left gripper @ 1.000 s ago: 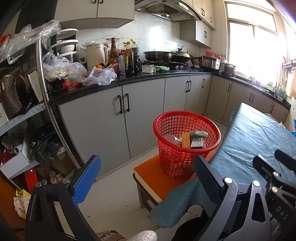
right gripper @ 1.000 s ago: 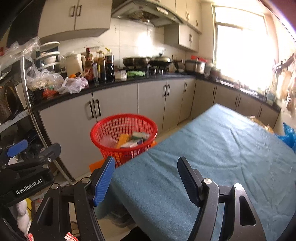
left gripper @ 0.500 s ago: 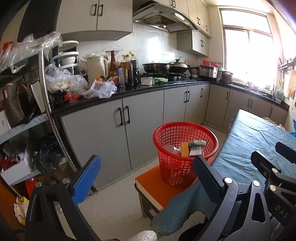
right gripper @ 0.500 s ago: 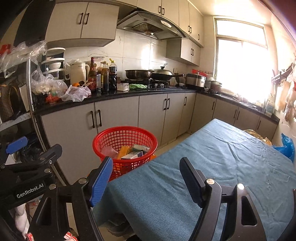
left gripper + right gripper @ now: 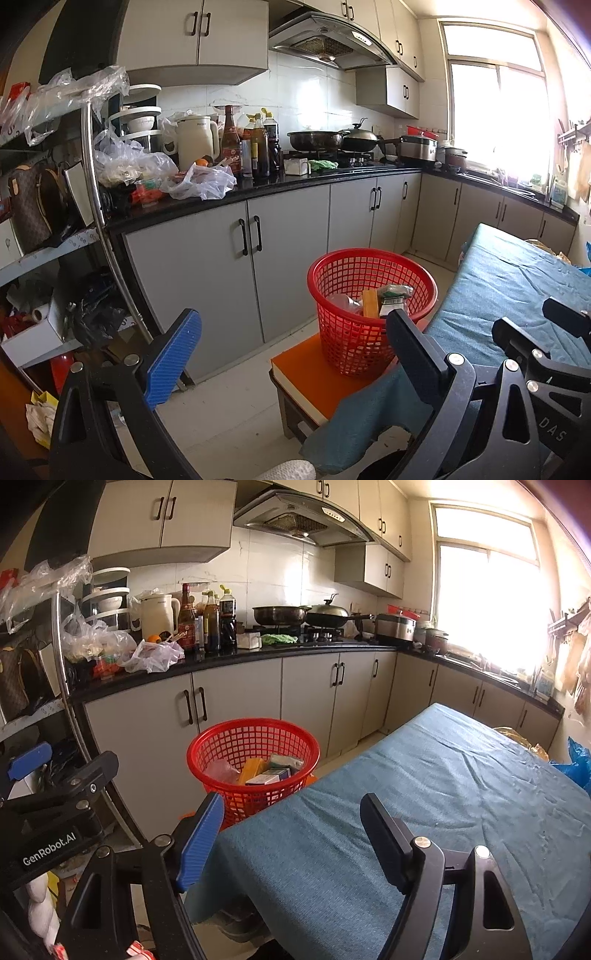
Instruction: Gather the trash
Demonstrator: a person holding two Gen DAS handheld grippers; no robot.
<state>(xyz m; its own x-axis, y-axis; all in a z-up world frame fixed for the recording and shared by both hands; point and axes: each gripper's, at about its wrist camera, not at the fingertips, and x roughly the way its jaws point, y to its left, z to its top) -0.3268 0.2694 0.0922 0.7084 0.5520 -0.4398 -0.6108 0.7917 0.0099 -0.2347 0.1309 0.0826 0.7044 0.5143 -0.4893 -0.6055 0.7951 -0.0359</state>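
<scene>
A red mesh basket (image 5: 347, 343) stands on an orange stool (image 5: 310, 365) beside the blue-clothed table (image 5: 517, 273). Inside it lie several pieces of trash, among them an orange box (image 5: 369, 302) and a printed carton (image 5: 271, 775). My left gripper (image 5: 291, 321) hovers over the floor in front of the basket, open and holding nothing. My right gripper (image 5: 292, 803) hangs above the near corner of the table (image 5: 443, 794), open, with only cloth behind its fingers. The basket (image 5: 207, 738) sits ahead and left of it.
Grey cabinets (image 5: 229, 266) under a cluttered black counter (image 5: 280, 184) run along the far wall. A metal rack with bags (image 5: 44, 221) fills the left side. A crumpled paper wad (image 5: 40, 417) lies on the floor at lower left. Blue bags (image 5: 576, 760) sit beyond the table.
Both views have tipped slightly upward, so the basket and table sit lower in frame. The right gripper's jaws have spread a little wider. Nothing was picked up or dropped.
</scene>
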